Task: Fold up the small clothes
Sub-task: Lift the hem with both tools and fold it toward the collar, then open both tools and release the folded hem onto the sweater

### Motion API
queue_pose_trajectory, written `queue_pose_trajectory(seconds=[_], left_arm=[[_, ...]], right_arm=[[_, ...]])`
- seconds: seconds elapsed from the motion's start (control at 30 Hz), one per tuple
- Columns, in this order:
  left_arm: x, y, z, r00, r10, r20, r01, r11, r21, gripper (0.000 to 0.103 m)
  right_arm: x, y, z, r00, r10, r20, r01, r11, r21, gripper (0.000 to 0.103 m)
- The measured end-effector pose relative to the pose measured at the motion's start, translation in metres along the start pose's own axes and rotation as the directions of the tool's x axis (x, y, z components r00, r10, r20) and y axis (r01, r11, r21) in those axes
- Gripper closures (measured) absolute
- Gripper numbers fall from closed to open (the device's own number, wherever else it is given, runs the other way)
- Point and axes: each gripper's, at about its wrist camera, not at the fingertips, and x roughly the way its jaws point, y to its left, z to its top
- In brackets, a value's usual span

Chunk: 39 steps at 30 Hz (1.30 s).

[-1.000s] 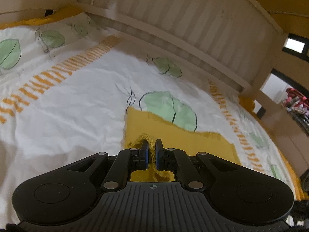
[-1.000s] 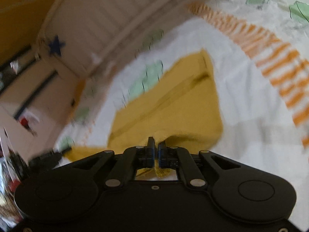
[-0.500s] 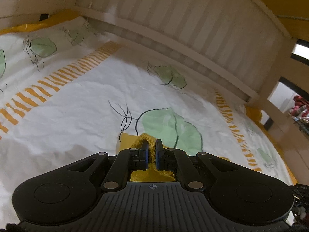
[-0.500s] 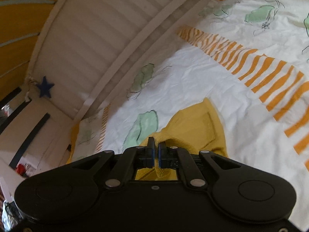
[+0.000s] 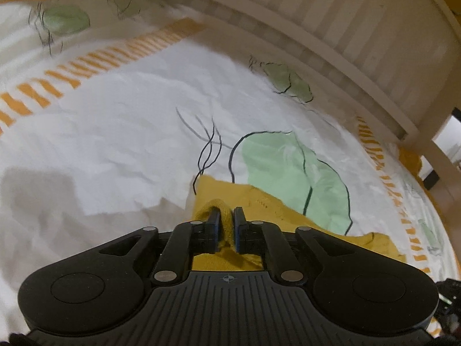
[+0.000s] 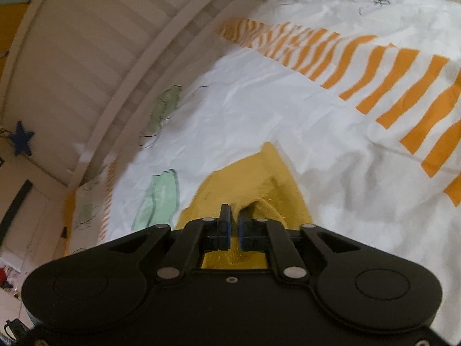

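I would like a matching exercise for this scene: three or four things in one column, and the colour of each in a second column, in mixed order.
Things:
1. garment
2. star
3. bed sheet
4. leaf print

Colours:
a. green
b. mustard yellow
c. white with orange stripes
d. blue

Pairs: 1-b, 2-d, 3-c, 4-a

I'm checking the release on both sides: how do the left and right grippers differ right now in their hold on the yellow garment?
The left gripper has a bunched loop of the yellow garment standing between its fingers; the right gripper shows a clear gap, with the cloth lying below it. The left's cloth wraps over one finger; the right's fingers look bare. Shared: both sets of jaws have just been opening, slightly parted, over the white printed bedsheet.
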Motion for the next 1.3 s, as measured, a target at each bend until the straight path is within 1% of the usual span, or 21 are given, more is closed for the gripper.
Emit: queue_pose_trajectory(seconds=[0.03,0.07,0.1,0.13,0.17,0.2,0.27,0.37,0.47,0.57,0.7,0.8,0.9,1.0,1.03,1.1,1.2,1.3], left_arm=[[0.001,0.002,0.001,1.0,0.003,0.001,-0.003,1.0,-0.003,0.074],[0.0,0.002,0.001,1.0,0.015,0.017,-0.015,1.0,0.005,0.069],[-0.002,0.001,0.001,0.999,0.03,0.035,-0.031,0.999,0.02,0.069],[-0.005,0.0,0.001,0.997,0.049,0.053,-0.051,0.998,0.045,0.069],[-0.007,-0.002,0.002,0.996,0.064,0.064,-0.068,0.995,0.068,0.067],[-0.01,-0.005,0.002,0.994,0.076,0.075,-0.082,0.993,0.09,0.067],[-0.017,-0.012,0.002,0.994,0.065,0.087,-0.076,0.99,0.12,0.067],[-0.022,-0.03,-0.006,0.997,0.033,0.069,-0.045,0.982,0.184,0.067],[-0.027,-0.051,-0.022,1.0,-0.001,0.018,-0.004,0.965,0.264,0.067],[-0.028,-0.064,-0.042,0.999,-0.021,-0.038,0.032,0.949,0.312,0.067],[-0.024,-0.071,-0.066,0.994,-0.006,-0.105,0.045,0.929,0.368,0.067],[-0.015,-0.07,-0.075,0.99,0.013,-0.14,0.043,0.92,0.389,0.067],[-0.004,-0.067,-0.077,0.988,0.028,-0.152,0.035,0.918,0.395,0.067],[0.004,-0.067,-0.072,0.991,0.025,-0.134,0.031,0.914,0.404,0.067],[0.008,-0.069,-0.069,0.991,0.029,-0.13,0.027,0.913,0.407,0.066],[0.016,-0.068,-0.061,0.992,0.033,-0.126,0.019,0.92,0.392,0.066],[0.03,-0.068,-0.046,0.991,0.043,-0.128,0.008,0.926,0.378,0.066],[0.041,-0.068,-0.03,0.991,0.068,-0.119,-0.02,0.929,0.369,0.066]], right_arm=[[0.001,-0.001,0.0,1.0,-0.009,0.005,0.009,1.0,-0.002,0.083],[0.002,-0.002,0.001,1.0,-0.019,0.012,0.019,1.0,-0.006,0.08],[0.001,-0.002,0.001,0.999,-0.031,0.021,0.031,0.999,-0.014,0.065],[-0.001,-0.001,0.002,0.999,-0.043,0.033,0.044,0.999,-0.027,0.055],[-0.003,0.002,0.002,0.997,-0.053,0.051,0.055,0.997,-0.049,0.038],[-0.006,0.006,0.002,0.996,-0.058,0.072,0.063,0.995,-0.079,0.031],[-0.012,0.018,0.0,0.993,-0.069,0.097,0.083,0.984,-0.155,0.031],[-0.013,0.04,-0.008,0.993,-0.074,0.091,0.096,0.959,-0.268,0.031],[-0.009,0.062,-0.024,0.996,-0.081,0.045,0.092,0.923,-0.373,0.031],[-0.006,0.08,-0.042,0.996,-0.087,-0.002,0.076,0.88,-0.469,0.031],[0.002,0.094,-0.063,0.992,-0.114,-0.06,0.061,0.826,-0.561,0.031],[0.009,0.094,-0.072,0.985,-0.147,-0.088,0.064,0.792,-0.608,0.031],[0.016,0.093,-0.079,0.979,-0.182,-0.094,0.079,0.758,-0.647,0.032],[0.025,0.092,-0.081,0.973,-0.215,-0.082,0.103,0.727,-0.679,0.032],[0.027,0.092,-0.081,0.972,-0.221,-0.08,0.108,0.721,-0.684,0.032],[0.033,0.092,-0.077,0.971,-0.229,-0.072,0.118,0.718,-0.686,0.032],[0.043,0.094,-0.066,0.969,-0.236,-0.071,0.13,0.734,-0.667,0.032],[0.056,0.097,-0.053,0.966,-0.252,-0.059,0.153,0.739,-0.657,0.032]])
